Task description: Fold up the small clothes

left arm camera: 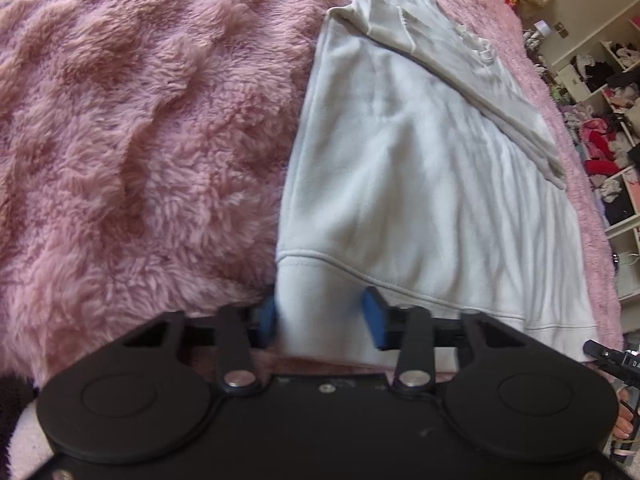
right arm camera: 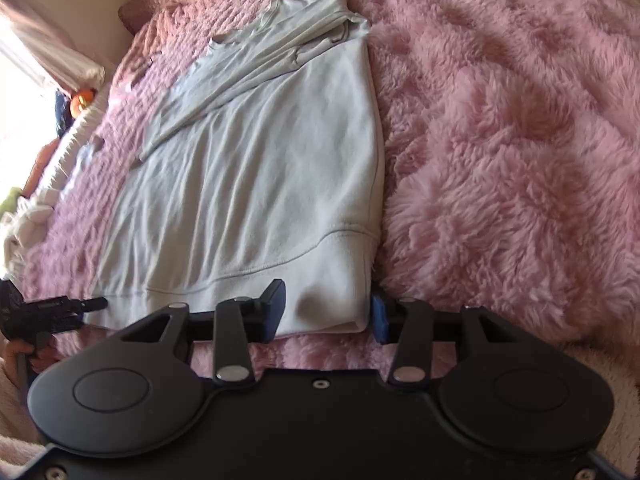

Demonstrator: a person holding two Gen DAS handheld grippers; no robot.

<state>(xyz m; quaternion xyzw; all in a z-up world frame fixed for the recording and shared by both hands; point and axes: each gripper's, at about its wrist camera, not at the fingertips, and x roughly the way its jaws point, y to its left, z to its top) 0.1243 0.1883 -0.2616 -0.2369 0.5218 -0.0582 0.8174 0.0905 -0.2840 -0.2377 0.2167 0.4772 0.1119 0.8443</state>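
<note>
Item under inspection: one white sweatshirt (left arm camera: 400,168), soft fleece-type fabric, lying flat on a pink fluffy blanket (left arm camera: 140,140). Body is folded lengthwise into a long panel running from 6 o'clock toward 12 o'clock in both views. A sleeve (left arm camera: 472,80) is laid diagonally across the upper body, from about 12 toward 3 o'clock in the left wrist view. The banded hem (right arm camera: 280,272), with one stitched seam line, sits at 6 o'clock. Surface shows fine lengthwise creases. Fold edge is straight.
</note>
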